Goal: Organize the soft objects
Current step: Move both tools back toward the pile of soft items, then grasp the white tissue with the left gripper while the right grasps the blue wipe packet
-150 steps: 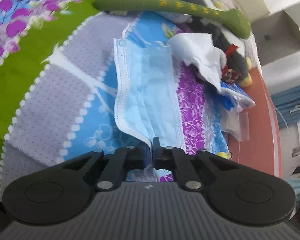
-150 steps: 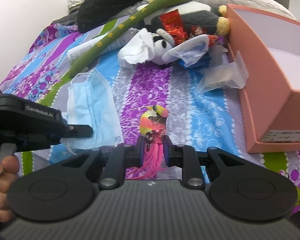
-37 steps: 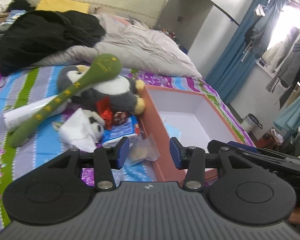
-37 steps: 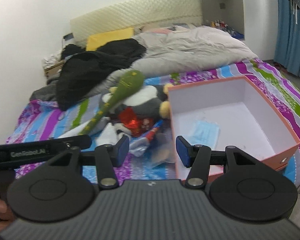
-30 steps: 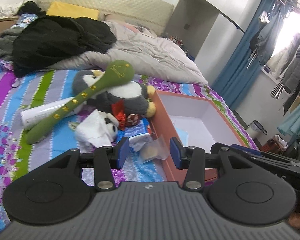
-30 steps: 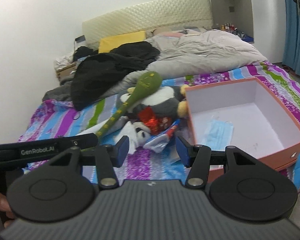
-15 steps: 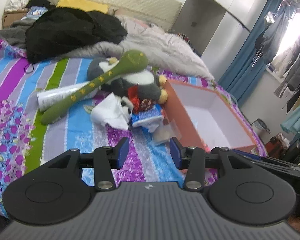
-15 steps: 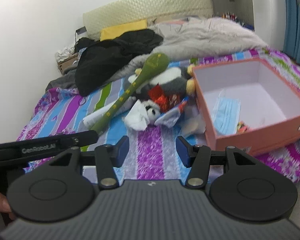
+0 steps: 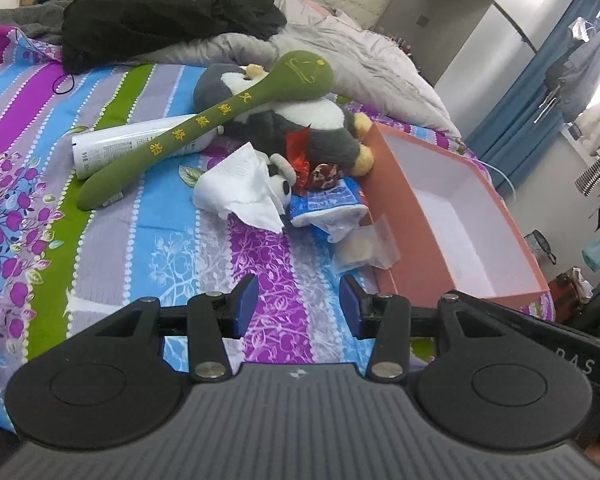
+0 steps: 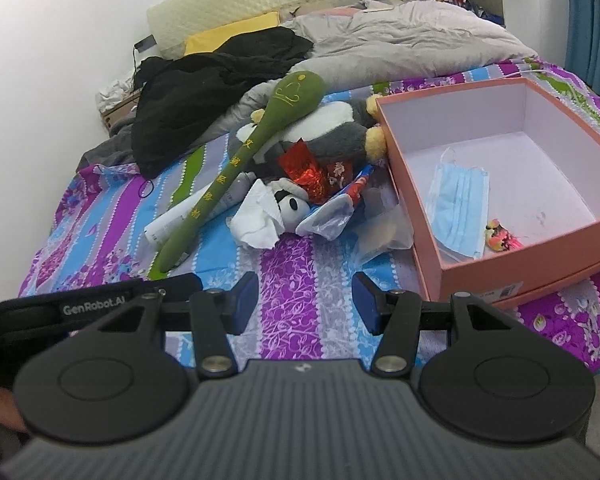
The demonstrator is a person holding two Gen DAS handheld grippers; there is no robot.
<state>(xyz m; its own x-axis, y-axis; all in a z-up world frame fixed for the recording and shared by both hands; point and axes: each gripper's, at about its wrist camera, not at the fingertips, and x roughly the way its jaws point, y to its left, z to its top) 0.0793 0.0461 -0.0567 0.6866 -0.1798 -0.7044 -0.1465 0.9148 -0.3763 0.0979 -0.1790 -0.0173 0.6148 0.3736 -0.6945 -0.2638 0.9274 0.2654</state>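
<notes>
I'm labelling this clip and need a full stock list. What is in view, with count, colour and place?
pink cardboard box: one, pink outside, white inside, open, right side of the bed
blue face mask: one, in the box
small pink-and-yellow soft toy: one, in the box beside the mask
long green plush stick: one, lying across the penguin
grey-and-white plush penguin: one, left of the box
white crumpled tissue: one, in front of the penguin
small panda plush: one, beside the tissue
white tube: one, under the stick
black garment: one, far end
left gripper: open, empty
right gripper: open, empty
</notes>
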